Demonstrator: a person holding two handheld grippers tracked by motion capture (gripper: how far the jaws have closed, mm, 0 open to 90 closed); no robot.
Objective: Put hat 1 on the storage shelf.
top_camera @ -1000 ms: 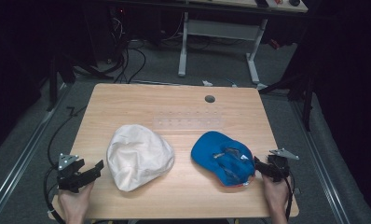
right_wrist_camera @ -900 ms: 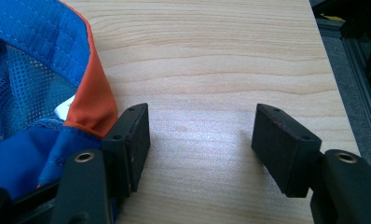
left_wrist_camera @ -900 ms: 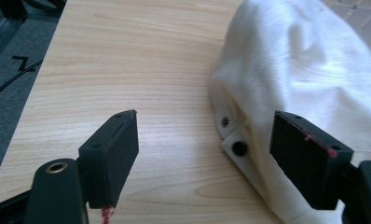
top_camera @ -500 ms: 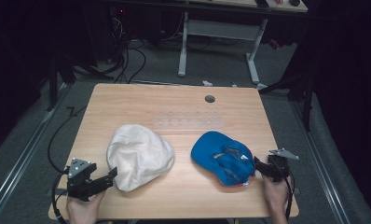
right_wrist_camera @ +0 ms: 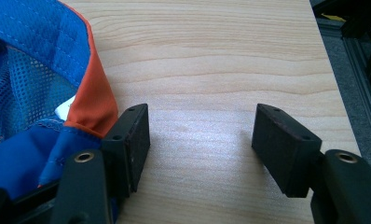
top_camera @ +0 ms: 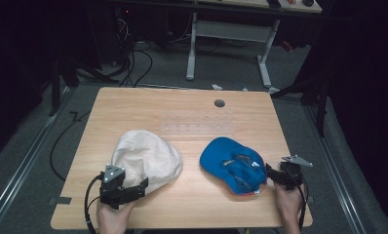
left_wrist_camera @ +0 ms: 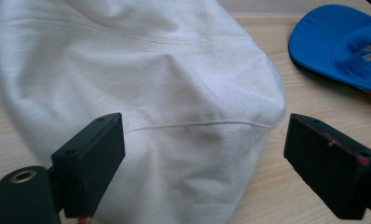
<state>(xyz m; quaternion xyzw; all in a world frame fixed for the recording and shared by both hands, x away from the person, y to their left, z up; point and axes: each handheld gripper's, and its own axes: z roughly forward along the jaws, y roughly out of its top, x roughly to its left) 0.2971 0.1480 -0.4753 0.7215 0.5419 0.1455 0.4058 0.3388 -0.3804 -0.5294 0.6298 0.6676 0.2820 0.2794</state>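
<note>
Two hand-held claws at a wooden desk [top_camera: 133, 105], seen from above and along each claw's own jaws.

Left claw [top_camera: 142, 185]: held in the person's left hand [top_camera: 113, 217] near the desk's front edge, its tips at the near rim of the white cap [top_camera: 145, 158]. In the left gripper view the left claw [left_wrist_camera: 204, 149] stands spread wide, its 2 black jaws flanking the white cap [left_wrist_camera: 141, 88]; the cloth lies between and beyond them, and neither pad presses on it. The jaws have just been opening, with the cap's near edge between them. A seam runs across the fabric just ahead of the jaws.

Right claw [top_camera: 269, 171]: held in the person's right hand [top_camera: 287, 202] near the desk's front right corner, pointing at the blue cap [top_camera: 233, 163]. In the right gripper view the right claw [right_wrist_camera: 202, 133] is also spread, with bare desk [right_wrist_camera: 211, 60] between the 2 jaws. The blue cap [right_wrist_camera: 30, 51], open side up with mesh lining and an orange edge, lies just outside one jaw, close against its outer face.

The 2 caps lie side by side on the desk, apart from each other, between the 2 claws.
</note>
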